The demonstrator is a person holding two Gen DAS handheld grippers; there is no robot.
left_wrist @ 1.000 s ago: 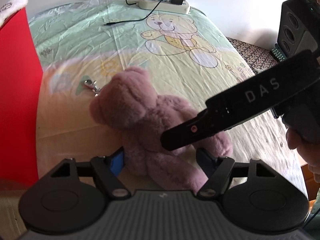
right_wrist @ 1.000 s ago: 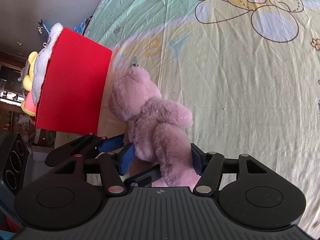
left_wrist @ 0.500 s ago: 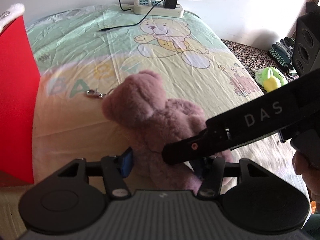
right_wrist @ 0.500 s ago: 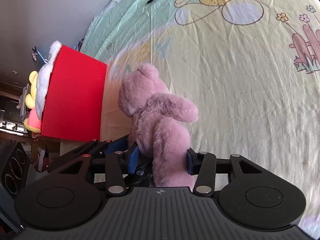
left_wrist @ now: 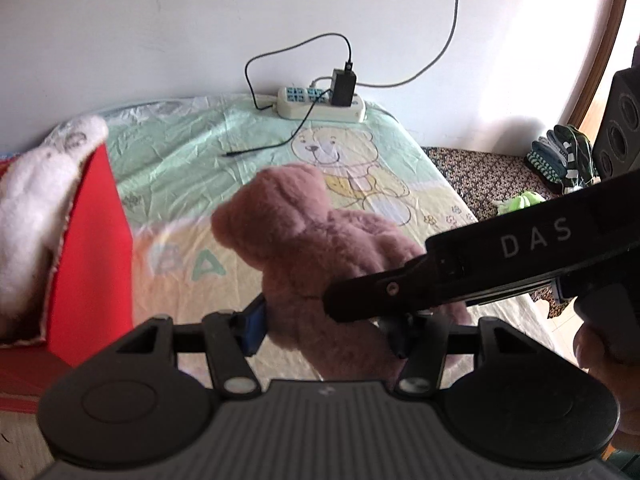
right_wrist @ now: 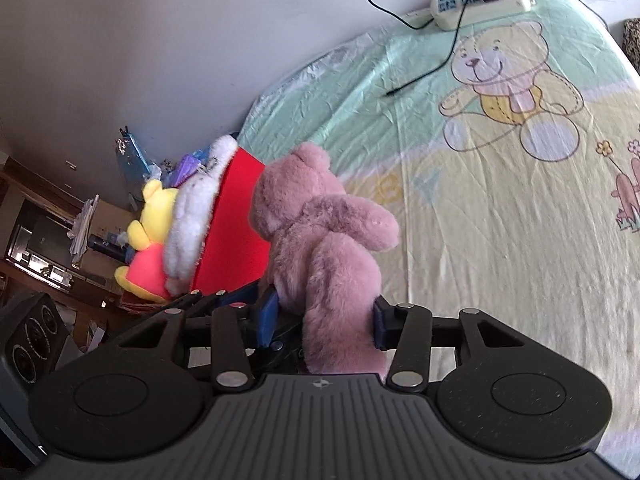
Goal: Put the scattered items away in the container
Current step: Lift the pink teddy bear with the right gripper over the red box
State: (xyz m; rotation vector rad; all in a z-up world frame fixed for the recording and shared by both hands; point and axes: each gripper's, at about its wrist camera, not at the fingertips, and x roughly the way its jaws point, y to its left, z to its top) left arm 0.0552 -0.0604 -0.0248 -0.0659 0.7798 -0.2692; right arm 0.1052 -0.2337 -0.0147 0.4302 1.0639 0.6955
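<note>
Left gripper (left_wrist: 326, 326): blue-padded fingers clamped on the lower body of a fuzzy mauve-pink plush bear (left_wrist: 316, 240). Right gripper (right_wrist: 326, 316): fingers pressed into the same bear's leg, gripping it. Bear held upright above the pastel bear-print bedsheet (right_wrist: 500, 208), just beside the red container with white fleece trim (right_wrist: 236, 220). Yellow plush toy (right_wrist: 152, 216) on the container's far side. White power strip (left_wrist: 322, 104) lies well beyond the container, at the wall.

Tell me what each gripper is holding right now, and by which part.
Both hold the pink teddy bear. The left gripper and the right gripper each clamp its lower body, around the legs; head and arms stay free.
</note>
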